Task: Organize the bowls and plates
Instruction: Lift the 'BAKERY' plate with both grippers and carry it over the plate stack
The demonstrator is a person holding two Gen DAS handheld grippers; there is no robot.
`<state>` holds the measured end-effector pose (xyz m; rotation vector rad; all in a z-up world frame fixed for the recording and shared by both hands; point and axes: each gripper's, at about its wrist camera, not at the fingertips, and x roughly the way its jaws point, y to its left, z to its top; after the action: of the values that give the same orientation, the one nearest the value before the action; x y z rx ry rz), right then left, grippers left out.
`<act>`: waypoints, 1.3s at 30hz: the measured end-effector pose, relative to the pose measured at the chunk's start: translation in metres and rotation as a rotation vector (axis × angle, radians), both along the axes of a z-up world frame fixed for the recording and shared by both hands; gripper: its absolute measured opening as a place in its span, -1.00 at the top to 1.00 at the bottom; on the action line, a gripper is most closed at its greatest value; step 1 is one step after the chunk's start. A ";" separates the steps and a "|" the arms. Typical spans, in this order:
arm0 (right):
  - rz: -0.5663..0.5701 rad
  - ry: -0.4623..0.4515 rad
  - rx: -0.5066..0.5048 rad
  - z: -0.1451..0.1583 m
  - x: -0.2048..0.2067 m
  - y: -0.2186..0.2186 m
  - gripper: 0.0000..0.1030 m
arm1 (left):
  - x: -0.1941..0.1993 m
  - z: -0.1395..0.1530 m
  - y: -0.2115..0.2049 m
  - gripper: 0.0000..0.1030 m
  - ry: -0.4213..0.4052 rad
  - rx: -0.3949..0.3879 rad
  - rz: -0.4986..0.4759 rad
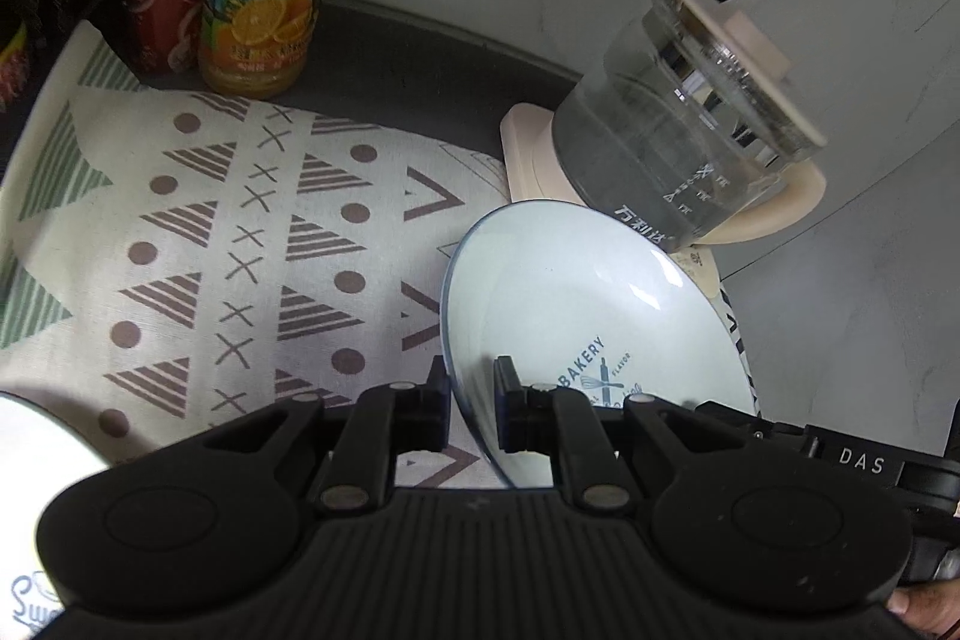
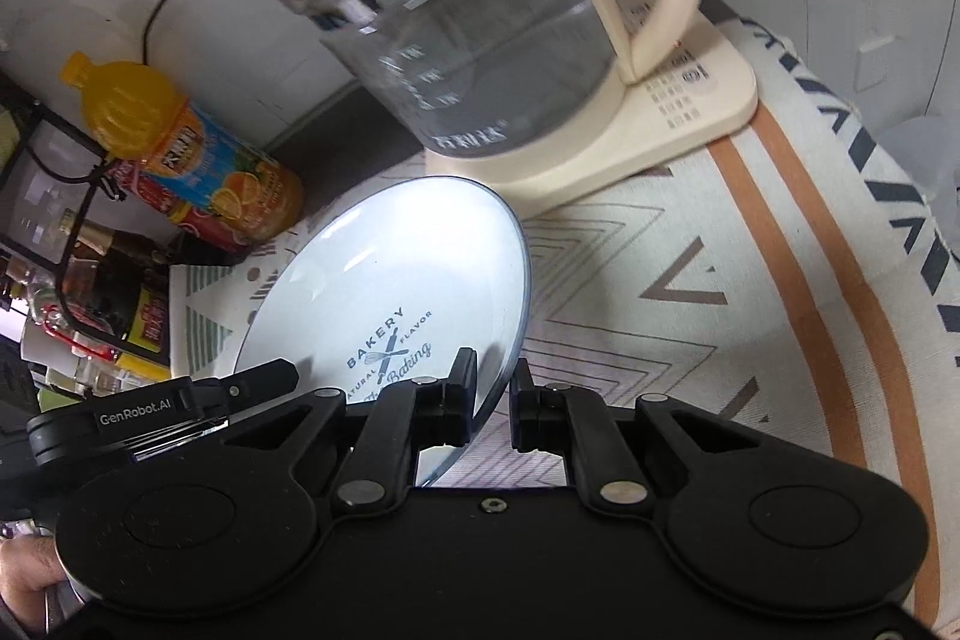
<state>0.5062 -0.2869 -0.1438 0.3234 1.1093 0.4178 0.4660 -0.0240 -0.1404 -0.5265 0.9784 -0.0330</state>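
Both tongs, left (image 1: pixel 471 400) and right (image 2: pixel 492 394), pinching plate (image 1: pixel 576 298) rim, kettle (image 1: pixel 690 130) (glass) close behind

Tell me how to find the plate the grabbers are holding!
Find the big glass kettle on its cream base. Just in front of it, the pale blue round plate is tilted above the patterned cloth, pinched on opposite rims by the left gripper and right gripper. Only it says BAKERY.
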 end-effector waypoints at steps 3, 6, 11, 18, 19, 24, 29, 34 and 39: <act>0.000 -0.018 -0.003 0.009 -0.008 0.006 0.79 | -0.009 0.009 0.007 0.77 -0.018 -0.004 0.003; 0.003 -0.033 -0.004 0.017 -0.018 0.014 0.79 | -0.018 0.017 0.015 0.77 -0.035 -0.006 0.010; 0.014 -0.055 -0.008 0.027 -0.034 0.030 0.78 | -0.037 0.029 0.032 0.77 -0.055 -0.011 0.029; 0.034 -0.065 -0.010 0.031 -0.060 0.055 0.78 | -0.068 0.032 0.058 0.77 -0.067 -0.012 0.059; 0.037 -0.064 -0.009 0.032 -0.064 0.059 0.78 | -0.073 0.032 0.063 0.77 -0.068 -0.013 0.064; 0.057 -0.064 -0.007 0.033 -0.079 0.077 0.78 | -0.094 0.032 0.082 0.77 -0.070 -0.015 0.087; 0.077 -0.067 -0.010 0.035 -0.094 0.097 0.78 | -0.112 0.031 0.100 0.77 -0.069 -0.019 0.106; 0.092 -0.069 -0.020 0.034 -0.107 0.113 0.78 | -0.128 0.029 0.112 0.77 -0.064 -0.018 0.120; 0.106 -0.060 -0.028 0.030 -0.120 0.127 0.78 | -0.144 0.022 0.124 0.77 -0.050 -0.019 0.136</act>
<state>0.3861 -0.1597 -0.1141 0.2265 1.0757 0.5021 0.3219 0.1001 -0.1184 -0.6065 0.8922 0.0660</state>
